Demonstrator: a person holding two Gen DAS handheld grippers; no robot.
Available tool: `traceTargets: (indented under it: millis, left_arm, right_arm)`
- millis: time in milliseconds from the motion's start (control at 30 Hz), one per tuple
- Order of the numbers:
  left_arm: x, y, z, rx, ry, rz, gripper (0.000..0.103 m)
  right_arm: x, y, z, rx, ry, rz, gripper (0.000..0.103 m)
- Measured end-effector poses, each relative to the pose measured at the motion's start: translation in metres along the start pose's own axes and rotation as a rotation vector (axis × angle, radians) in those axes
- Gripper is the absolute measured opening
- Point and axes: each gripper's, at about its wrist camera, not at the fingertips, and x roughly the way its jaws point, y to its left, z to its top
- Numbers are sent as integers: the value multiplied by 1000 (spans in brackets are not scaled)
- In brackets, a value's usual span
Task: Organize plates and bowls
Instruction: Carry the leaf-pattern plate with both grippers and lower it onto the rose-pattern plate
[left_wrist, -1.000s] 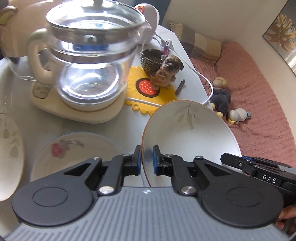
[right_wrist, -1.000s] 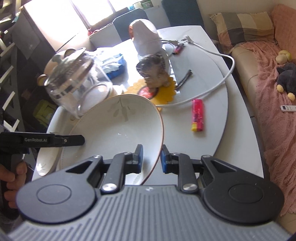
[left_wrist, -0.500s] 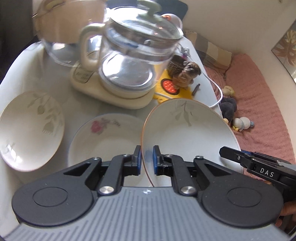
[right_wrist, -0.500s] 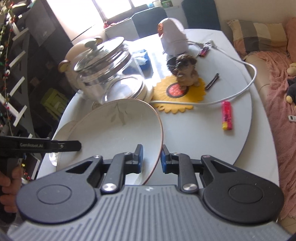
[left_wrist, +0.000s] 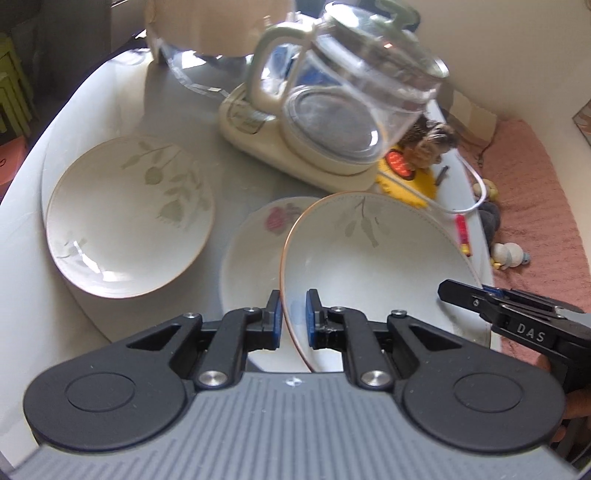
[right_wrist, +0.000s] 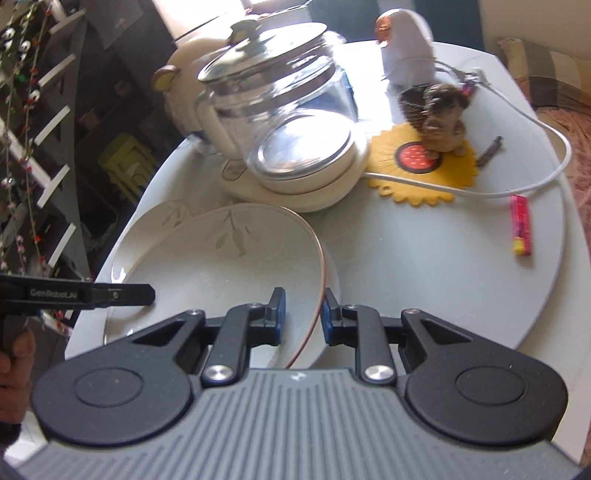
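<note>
A leaf-patterned plate with a brown rim (left_wrist: 376, 266) (right_wrist: 229, 266) hangs above the table, held from both sides. My left gripper (left_wrist: 294, 317) is shut on its left rim and my right gripper (right_wrist: 303, 317) is shut on its right rim. Under it lies a white plate with a pink flower (left_wrist: 255, 254), partly hidden. A second leaf-patterned plate (left_wrist: 125, 218) rests on the table further left; in the right wrist view only its edge (right_wrist: 166, 218) shows past the held plate.
A glass kettle on a cream base (left_wrist: 332, 107) (right_wrist: 284, 125) stands just behind the plates. A yellow sunflower mat with a dog figurine (right_wrist: 443, 118), a white cable (right_wrist: 517, 188) and a red lighter (right_wrist: 521, 225) lie to the right. The round table's edge (left_wrist: 37, 147) curves at left.
Both grippers have carried the held plate leftward, away from the sofa side. The flower plate and the second leaf plate have come into fuller view beneath and beside it.
</note>
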Motion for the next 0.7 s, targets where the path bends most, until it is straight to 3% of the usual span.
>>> traceTargets:
  millis: [233,700]
  left_arm:
    - [28,25,1,-38,35,5,15]
    - [58,26,17,-28,53,40,15]
  right_arm:
    - [35,1,-3,-13,39,5,24]
    - [66,-11,1,-13,96,23,24]
